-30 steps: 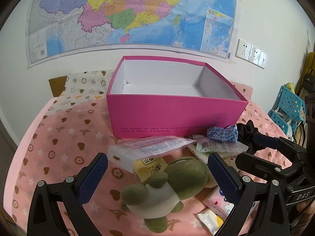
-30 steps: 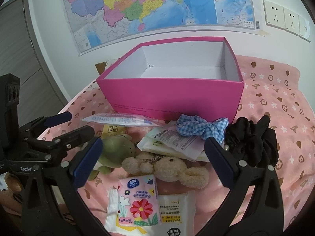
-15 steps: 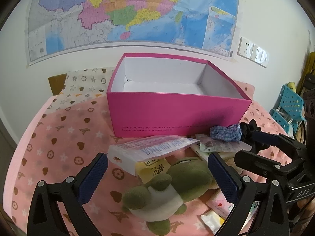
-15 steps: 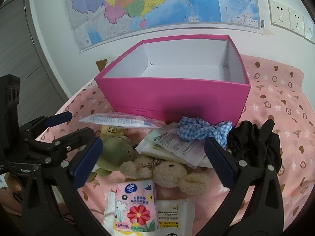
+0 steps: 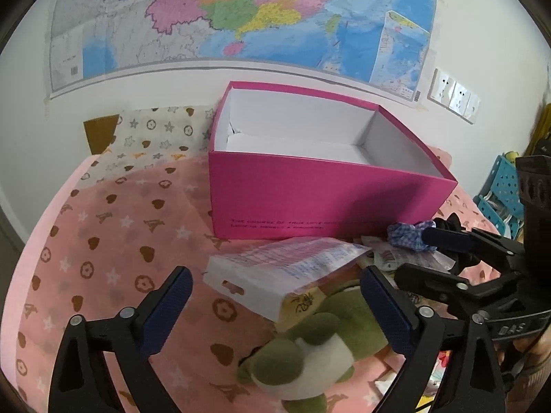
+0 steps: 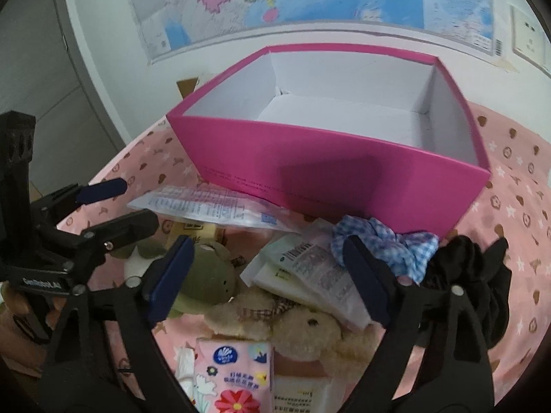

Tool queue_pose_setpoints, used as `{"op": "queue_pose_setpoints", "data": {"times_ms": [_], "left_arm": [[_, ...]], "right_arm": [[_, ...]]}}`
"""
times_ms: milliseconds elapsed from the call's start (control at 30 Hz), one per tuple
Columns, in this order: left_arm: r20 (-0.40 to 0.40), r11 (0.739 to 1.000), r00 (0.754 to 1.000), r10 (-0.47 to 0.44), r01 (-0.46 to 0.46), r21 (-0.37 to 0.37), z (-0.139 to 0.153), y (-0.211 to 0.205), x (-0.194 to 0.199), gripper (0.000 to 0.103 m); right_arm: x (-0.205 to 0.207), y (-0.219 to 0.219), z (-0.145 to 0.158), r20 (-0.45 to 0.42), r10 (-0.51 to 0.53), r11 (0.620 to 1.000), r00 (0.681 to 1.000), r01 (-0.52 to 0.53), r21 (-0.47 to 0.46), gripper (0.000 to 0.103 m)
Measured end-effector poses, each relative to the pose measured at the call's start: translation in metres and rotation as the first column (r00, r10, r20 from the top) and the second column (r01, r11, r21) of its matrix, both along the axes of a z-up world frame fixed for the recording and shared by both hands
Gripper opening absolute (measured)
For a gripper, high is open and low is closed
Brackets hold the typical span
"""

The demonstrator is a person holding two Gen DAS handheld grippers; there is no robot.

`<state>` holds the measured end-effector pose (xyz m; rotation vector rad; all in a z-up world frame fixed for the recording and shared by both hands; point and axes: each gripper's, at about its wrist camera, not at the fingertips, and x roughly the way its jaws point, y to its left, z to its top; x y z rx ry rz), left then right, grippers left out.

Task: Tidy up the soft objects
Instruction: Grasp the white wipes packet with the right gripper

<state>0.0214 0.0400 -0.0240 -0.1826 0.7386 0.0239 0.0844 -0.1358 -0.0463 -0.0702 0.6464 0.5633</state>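
An empty pink box (image 5: 310, 199) (image 6: 337, 165) stands on the pink bed. In front of it lies a pile: a green plush frog (image 5: 310, 344) (image 6: 210, 278), a beige teddy bear (image 6: 303, 327), a blue checked scrunchie (image 6: 382, 241) (image 5: 409, 237), a black scrunchie (image 6: 482, 275), and a flat plastic packet (image 5: 286, 268) (image 6: 206, 206). My left gripper (image 5: 275, 309) is open over the frog and the packet. My right gripper (image 6: 272, 278) is open over the teddy and paper packets (image 6: 310, 275). Neither holds anything.
A flowered tissue pack (image 6: 234, 375) lies at the near edge. A map (image 5: 241, 17) and wall sockets (image 5: 454, 96) are behind the box. A blue perforated crate (image 5: 499, 186) stands right of the bed. The bed's left part (image 5: 103, 223) is bare sheet.
Both grippers have moved forward and lower toward the pile, so the box and the soft things look closer. Nothing on the bed has moved.
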Motion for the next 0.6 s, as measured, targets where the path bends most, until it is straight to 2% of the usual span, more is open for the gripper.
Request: {"op": "queue_pose_setpoints", "data": {"times_ms": [100, 233, 300, 433, 500, 533, 600], "left_arm": [[-0.008, 1.000, 1.000, -0.014, 0.014, -0.016, -0.003, 0.004, 0.003, 0.091], [-0.015, 0.999, 0.999, -0.029, 0.029, -0.023, -0.006, 0.008, 0.006, 0.090], [-0.019, 0.999, 0.999, -0.037, 0.037, -0.025, -0.007, 0.010, 0.008, 0.083], [-0.038, 0.998, 0.998, -0.054, 0.053, -0.045, -0.011, 0.014, 0.015, 0.080], [-0.042, 0.997, 0.997, -0.061, 0.059, -0.049, -0.012, 0.015, 0.017, 0.080], [-0.044, 0.997, 0.997, -0.067, 0.065, -0.053, -0.013, 0.015, 0.018, 0.080], [-0.048, 0.996, 0.996, -0.072, 0.070, -0.057, -0.015, 0.017, 0.020, 0.077]], "right_arm": [[0.008, 0.008, -0.003, -0.016, 0.021, 0.999, 1.000, -0.021, -0.032, 0.081], [0.018, 0.020, -0.007, -0.005, 0.050, 0.994, 0.999, -0.050, -0.095, 0.074], [0.023, 0.026, -0.009, -0.005, 0.062, 0.990, 0.998, -0.062, -0.124, 0.073], [0.031, 0.035, -0.009, 0.012, 0.105, 0.982, 0.994, -0.101, -0.159, 0.071], [0.033, 0.039, -0.009, 0.031, 0.132, 0.977, 0.991, -0.125, -0.174, 0.067], [0.034, 0.041, -0.010, 0.034, 0.150, 0.973, 0.988, -0.141, -0.183, 0.061], [0.034, 0.044, -0.010, 0.031, 0.172, 0.968, 0.985, -0.163, -0.189, 0.059]]}}
